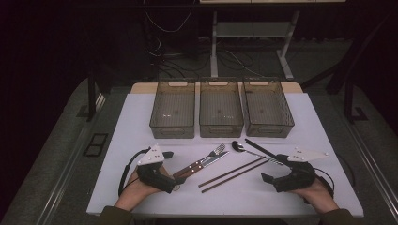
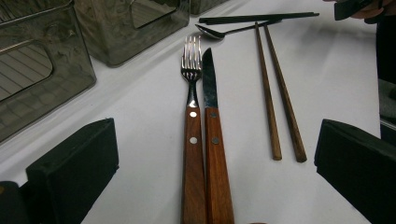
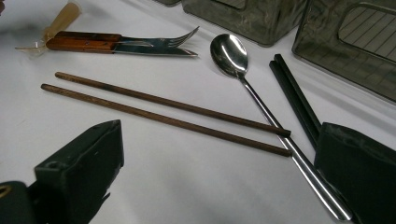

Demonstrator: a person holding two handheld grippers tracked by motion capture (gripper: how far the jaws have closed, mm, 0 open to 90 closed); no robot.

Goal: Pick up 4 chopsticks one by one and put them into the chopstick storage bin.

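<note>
Resting low at the table's point(image 1: 141, 201) near edge, both grippers are gaping wide with nothing between the jaws: left gripper point(image 1: 168, 154) at left, right gripper point(image 1: 265, 177) at right. Count: three bins point(image 1: 220, 112) sitting in a row at the far side; one fork point(image 2: 191, 84) and one knife point(image 2: 210, 88) lying touching, side by side, dead ahead of the left jaws; two brown chopsticks point(image 3: 163, 109); one spoon point(image 3: 233, 56); two black chopsticks point(image 3: 294, 93) lying under the right jaw. Spoon handle is crossing the brown pair's ends. Bare white surface is lying between cutlery and near edge.
</note>
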